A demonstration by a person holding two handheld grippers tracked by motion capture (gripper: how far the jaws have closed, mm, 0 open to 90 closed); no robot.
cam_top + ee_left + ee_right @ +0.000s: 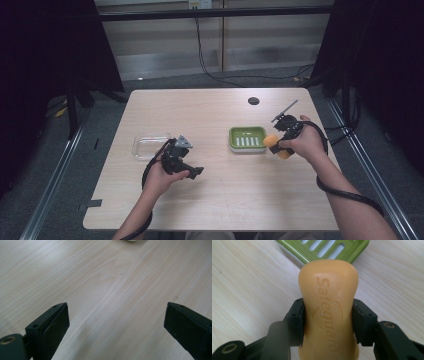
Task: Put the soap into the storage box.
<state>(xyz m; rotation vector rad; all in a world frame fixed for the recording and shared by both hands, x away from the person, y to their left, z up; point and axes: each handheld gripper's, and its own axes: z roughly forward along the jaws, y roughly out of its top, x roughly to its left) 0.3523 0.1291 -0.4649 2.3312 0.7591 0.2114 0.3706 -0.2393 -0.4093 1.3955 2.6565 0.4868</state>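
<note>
Clamping soap bar — right gripper pads pressed.

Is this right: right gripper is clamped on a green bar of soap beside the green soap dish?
Not quite. The bar of soap is orange, not green, as the right gripper view shows. The rest holds: the right gripper is clamped on it beside the green soap dish.

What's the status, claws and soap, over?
Right claw shut on soap bar, just short of the green soap dish. Left claw open, idle over table. Path clear.
</note>
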